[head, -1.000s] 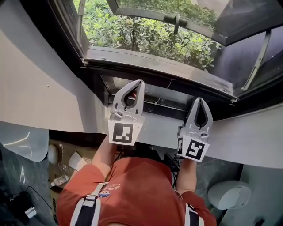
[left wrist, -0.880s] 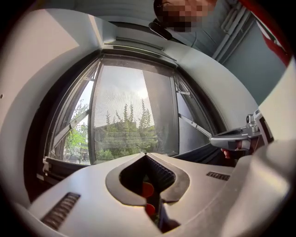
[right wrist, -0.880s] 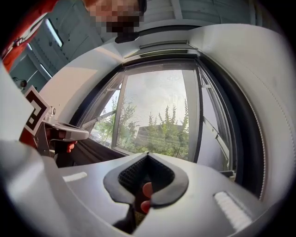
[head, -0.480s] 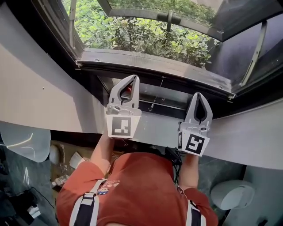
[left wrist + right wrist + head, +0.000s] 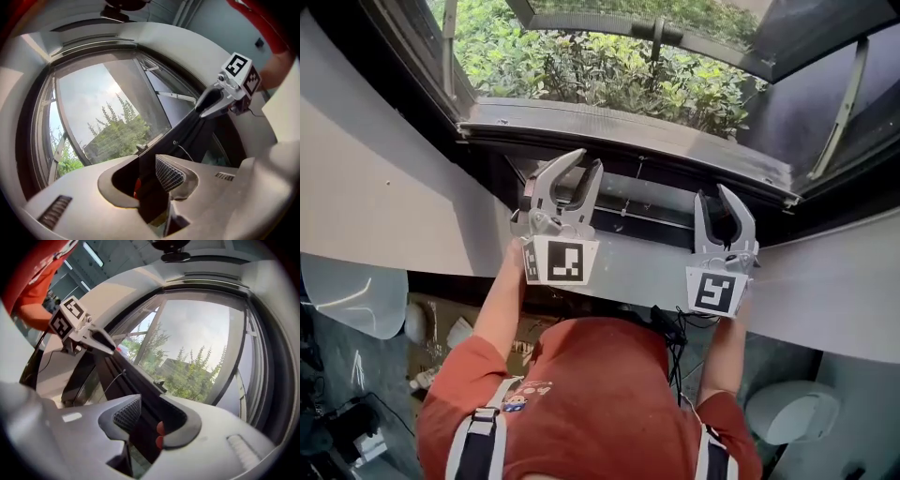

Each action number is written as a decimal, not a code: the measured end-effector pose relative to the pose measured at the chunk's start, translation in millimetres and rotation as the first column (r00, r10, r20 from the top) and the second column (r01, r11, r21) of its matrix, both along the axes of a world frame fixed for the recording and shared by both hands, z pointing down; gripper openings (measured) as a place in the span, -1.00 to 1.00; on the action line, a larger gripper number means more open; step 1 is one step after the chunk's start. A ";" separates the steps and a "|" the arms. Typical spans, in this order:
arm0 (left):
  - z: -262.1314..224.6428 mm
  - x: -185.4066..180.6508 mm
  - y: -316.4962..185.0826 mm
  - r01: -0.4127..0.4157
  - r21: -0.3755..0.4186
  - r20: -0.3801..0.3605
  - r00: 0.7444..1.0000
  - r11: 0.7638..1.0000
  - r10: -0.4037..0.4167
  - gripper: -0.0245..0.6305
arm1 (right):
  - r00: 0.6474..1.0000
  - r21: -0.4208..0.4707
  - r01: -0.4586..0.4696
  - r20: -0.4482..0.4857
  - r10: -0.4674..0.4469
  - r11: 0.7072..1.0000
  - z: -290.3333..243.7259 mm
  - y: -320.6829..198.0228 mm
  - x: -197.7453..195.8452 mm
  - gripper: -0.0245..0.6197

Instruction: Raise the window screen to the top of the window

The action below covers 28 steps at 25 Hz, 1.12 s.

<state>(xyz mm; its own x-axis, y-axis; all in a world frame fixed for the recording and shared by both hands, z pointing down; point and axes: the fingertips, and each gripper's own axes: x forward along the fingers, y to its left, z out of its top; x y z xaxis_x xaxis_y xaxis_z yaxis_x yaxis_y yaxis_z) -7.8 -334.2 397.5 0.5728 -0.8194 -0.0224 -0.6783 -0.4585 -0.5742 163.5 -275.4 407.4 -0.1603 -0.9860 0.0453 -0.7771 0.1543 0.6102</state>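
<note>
While both sets of jaws have just been spreading apart, the person [image 5: 600, 403] holds the left claw [image 5: 586, 161] and right claw [image 5: 711, 192] level and gaping. The pads press on nothing. The dark window screen rail [image 5: 661, 223] sits low, just under the sill [image 5: 628, 131], seemingly lined up in each gap. Taking hold looks like the step in hand. Next, both claws should close on that rail and lift evenly.

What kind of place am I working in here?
Indoors, likely an office or workroom, at an open window: the window frame set above a pale ledge, shrubs outside below, and cables hanging under the ledge.
</note>
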 end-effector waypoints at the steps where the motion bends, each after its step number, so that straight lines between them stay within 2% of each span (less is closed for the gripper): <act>1: 3.3 0.6 -1.9 -0.002 0.010 0.053 0.999 1.000 0.002 -0.56 | 0.998 -0.022 0.004 -0.057 -0.005 1.000 4.8 -2.2 0.4 -0.49; 3: 10.3 1.3 -5.8 -0.009 0.025 0.168 0.986 1.000 0.005 -0.53 | 0.988 -0.062 0.008 -0.155 -0.017 0.998 13.2 -6.2 2.4 -0.41; 7: 28.9 -0.9 -13.4 -0.010 0.024 0.381 0.925 1.000 0.000 -0.45 | 0.960 -0.106 -0.005 -0.280 -0.025 0.994 21.3 -10.3 8.5 -0.36; 12: 37.7 -10.3 -25.1 0.012 0.048 0.513 0.858 0.999 -0.035 -0.43 | 0.912 -0.157 -0.049 -0.410 -0.020 0.986 34.4 -16.9 20.5 -0.33; 16: 44.7 -16.1 -32.9 0.019 0.068 0.634 0.771 0.997 -0.058 -0.40 | 0.884 -0.174 -0.066 -0.466 -0.023 0.982 38.4 -21.8 22.8 -0.33; 18: 45.6 -16.9 -33.2 0.017 0.075 0.669 0.741 0.997 -0.063 -0.40 | 0.877 -0.178 -0.068 -0.481 -0.026 0.982 38.6 -22.0 22.6 -0.33; 21: 45.1 -16.8 -32.8 0.004 0.059 0.676 0.735 0.998 -0.043 -0.40 | 0.875 -0.188 -0.063 -0.483 -0.036 0.980 38.7 -21.4 22.5 -0.33; 25: 41.9 -16.9 -32.5 -0.008 0.002 0.656 0.755 1.000 0.005 -0.45 | 0.880 -0.225 -0.060 -0.472 -0.055 0.972 37.8 -21.1 21.7 -0.33; 28: 41.2 -16.4 -31.1 -0.028 -0.012 0.635 0.772 1.000 0.029 -0.45 | 0.883 -0.230 -0.052 -0.465 -0.063 0.972 37.4 -20.2 21.9 -0.33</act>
